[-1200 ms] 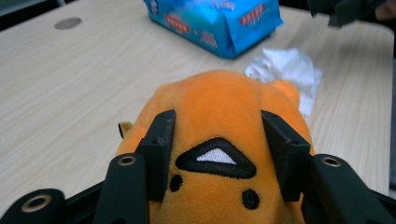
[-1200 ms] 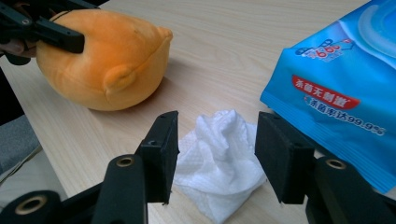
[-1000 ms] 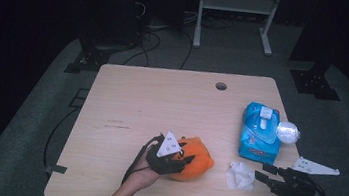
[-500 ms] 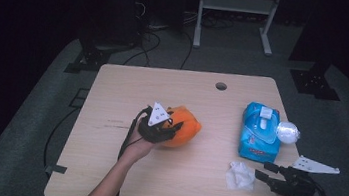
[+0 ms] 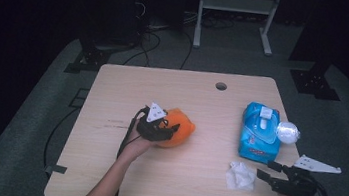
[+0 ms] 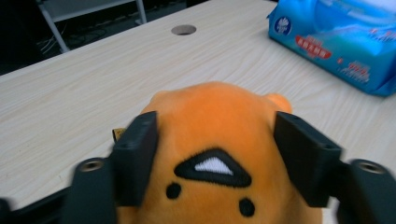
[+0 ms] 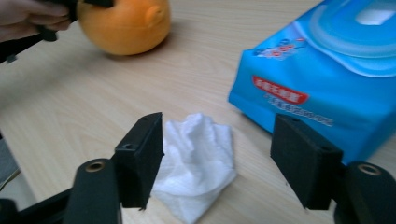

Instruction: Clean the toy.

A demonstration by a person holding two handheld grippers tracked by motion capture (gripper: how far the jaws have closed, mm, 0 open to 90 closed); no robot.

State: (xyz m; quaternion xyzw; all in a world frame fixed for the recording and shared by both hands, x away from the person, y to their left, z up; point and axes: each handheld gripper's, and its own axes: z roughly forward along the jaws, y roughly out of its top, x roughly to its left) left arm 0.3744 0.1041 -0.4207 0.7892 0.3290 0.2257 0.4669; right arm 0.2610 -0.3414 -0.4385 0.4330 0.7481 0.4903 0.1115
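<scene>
An orange plush toy (image 5: 182, 129) with a black and white face patch (image 6: 212, 168) sits near the middle of the table (image 5: 112, 95). My left gripper (image 5: 161, 125) is shut on it, one jaw pressed on each side of its head (image 6: 217, 126). The right gripper view shows the toy (image 7: 123, 23) resting on the wood. A crumpled white tissue (image 5: 240, 176) lies near the front right. My right gripper (image 5: 268, 170) stands open just right of the tissue, low over the table. In its own view the tissue (image 7: 198, 158) lies between and beyond the open jaws (image 7: 217, 140).
A blue pack of wet wipes (image 5: 260, 131) lies at the right, close behind the tissue (image 7: 327, 70). A pale round ball (image 5: 287, 132) rests against the pack's right side. A cable hole (image 5: 221, 86) is at the table's far edge.
My left gripper has carried the orange plush toy from the table's front edge away from the person to the middle. The right gripper and tissue have stayed put.
</scene>
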